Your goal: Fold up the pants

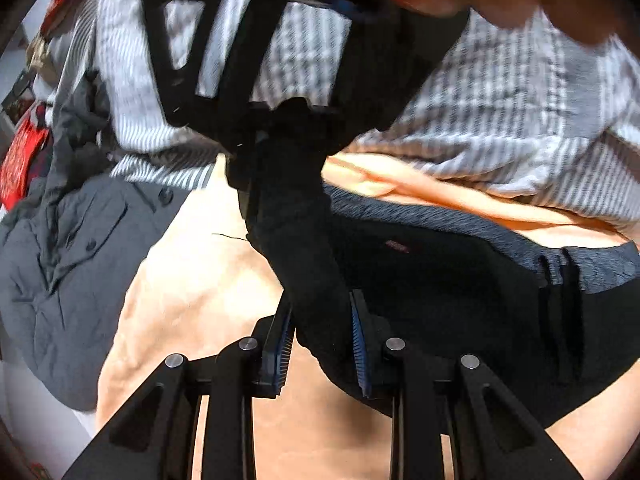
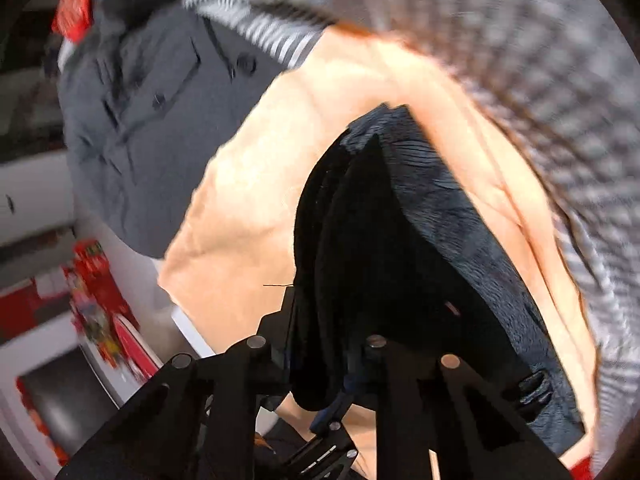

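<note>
The dark pants (image 1: 460, 280) with a grey-blue waistband lie over a peach cloth (image 1: 192, 280). My left gripper (image 1: 322, 344) is shut on a bunched edge of the pants that stretches up to my right gripper (image 1: 280, 128), seen above it. In the right wrist view my right gripper (image 2: 320, 360) is shut on the dark pants (image 2: 380, 240), which hang in folds in front of it, and the left gripper's tips (image 2: 332, 432) show just below. The waistband with belt loops (image 2: 528, 396) runs to the right.
A grey buttoned shirt (image 1: 68, 260) lies to the left on the peach cloth (image 2: 248, 184). A striped and checked cloth (image 1: 500, 100) is piled behind. Red items (image 1: 20, 164) sit at the far left. A white surface edge (image 2: 132, 264) and red packaging (image 2: 96, 292) show at lower left.
</note>
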Available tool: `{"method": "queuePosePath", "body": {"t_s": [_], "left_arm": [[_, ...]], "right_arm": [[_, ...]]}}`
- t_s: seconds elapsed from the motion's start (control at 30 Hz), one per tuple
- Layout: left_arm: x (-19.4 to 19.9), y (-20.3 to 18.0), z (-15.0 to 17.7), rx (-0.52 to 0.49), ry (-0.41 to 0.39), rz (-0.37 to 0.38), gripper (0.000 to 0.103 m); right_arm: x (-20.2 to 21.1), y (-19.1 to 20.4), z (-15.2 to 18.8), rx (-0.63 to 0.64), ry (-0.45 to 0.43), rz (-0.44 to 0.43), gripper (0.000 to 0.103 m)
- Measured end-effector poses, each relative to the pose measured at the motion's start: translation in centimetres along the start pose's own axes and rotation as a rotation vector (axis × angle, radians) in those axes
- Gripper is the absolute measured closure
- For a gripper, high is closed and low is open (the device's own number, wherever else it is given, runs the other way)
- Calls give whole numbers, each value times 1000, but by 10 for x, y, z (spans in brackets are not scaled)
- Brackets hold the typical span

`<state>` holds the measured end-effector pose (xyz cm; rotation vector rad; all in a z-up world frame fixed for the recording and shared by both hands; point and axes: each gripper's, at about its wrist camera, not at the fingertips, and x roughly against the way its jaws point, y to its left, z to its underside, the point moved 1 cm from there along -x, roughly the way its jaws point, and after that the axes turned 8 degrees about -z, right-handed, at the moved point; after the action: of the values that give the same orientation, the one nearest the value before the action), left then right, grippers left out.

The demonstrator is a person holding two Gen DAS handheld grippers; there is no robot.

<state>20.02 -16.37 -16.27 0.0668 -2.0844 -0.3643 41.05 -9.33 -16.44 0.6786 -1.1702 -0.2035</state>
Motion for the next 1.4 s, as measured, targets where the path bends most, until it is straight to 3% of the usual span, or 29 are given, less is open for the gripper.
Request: {"method": "queuePosePath", "body": {"t_s": [0.23,0.43,0.63,0.83,0.93,1.1,1.13,1.23,1.33,1.4], "left_arm": [[49,-35,-16,-94,-91,83,75],[98,-85,-25,-206,-142,188,75],[143,-162,-20,-352,-180,287,75],[165,-248,9,-536,-188,352,75],[152,-285,32,-620,-147,343,75],[125,-323,66,-747,-80,294,75],[124,-325,70,-765,-83,276,69],[130,-324,77,-756,-43,323,43],[142,-307,73,-721,-10,355,43],[146,-293,64,-669,0,347,42]], "right_arm": [[66,-51,69,-78,-229,-219,86],[118,-101,162,-142,-427,-378,85],[152,-160,265,-230,-634,-488,85],[153,-229,370,-346,-799,-544,85],[134,-277,412,-444,-843,-572,85],[80,-332,435,-575,-841,-632,85],[71,-338,438,-590,-842,-645,85],[57,-346,443,-606,-843,-642,85],[52,-355,447,-639,-842,-642,84],[58,-356,450,-644,-832,-595,78]]}}
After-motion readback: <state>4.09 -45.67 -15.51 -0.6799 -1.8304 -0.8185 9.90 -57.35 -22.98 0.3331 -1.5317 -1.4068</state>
